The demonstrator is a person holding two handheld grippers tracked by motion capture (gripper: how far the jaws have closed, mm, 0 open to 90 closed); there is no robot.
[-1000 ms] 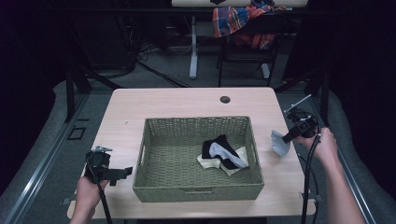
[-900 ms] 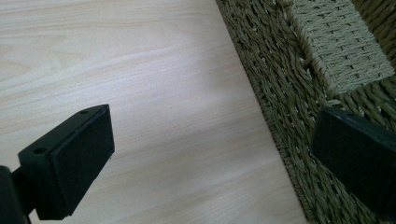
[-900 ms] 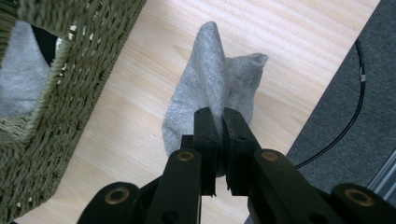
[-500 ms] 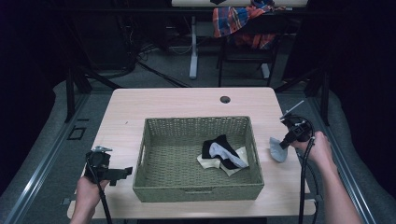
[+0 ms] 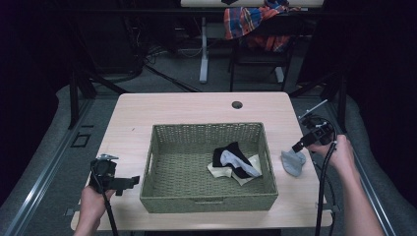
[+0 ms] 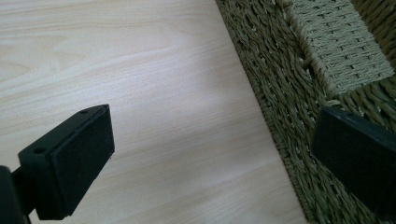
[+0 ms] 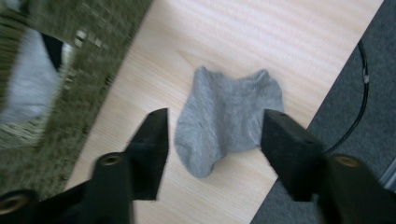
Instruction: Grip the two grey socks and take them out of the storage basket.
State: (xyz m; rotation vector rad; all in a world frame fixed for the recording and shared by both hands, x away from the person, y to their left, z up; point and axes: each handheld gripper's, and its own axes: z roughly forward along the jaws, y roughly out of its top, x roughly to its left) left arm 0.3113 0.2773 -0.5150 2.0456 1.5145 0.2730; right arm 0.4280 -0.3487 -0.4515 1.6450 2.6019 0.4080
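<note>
A grey sock [image 5: 293, 162] [image 7: 227, 119] lies flat on the table to the right of the woven basket [image 5: 206, 132]. My right gripper [image 5: 299, 146] [image 7: 214, 144] hovers just above it, open, its jaws on either side of the sock without touching it. Inside the basket lies a small heap of socks [image 5: 235, 162], black, white and cream. My left gripper [image 5: 129, 183] [image 6: 212, 158] is open near the table's front left, its right jaw against the basket's outer wall [image 6: 280, 93], with nothing between the jaws.
The wooden table [image 5: 147, 115] has a round cable hole [image 5: 237, 104] at the back. The right edge of the table [image 7: 303, 102] is close to the sock, with dark floor and a cable [image 7: 359, 93] beyond. A chair with plaid cloth [image 5: 251, 22] stands behind.
My right gripper has lowered the grey sock onto the table, let go of it and opened. The left gripper has not moved.
</note>
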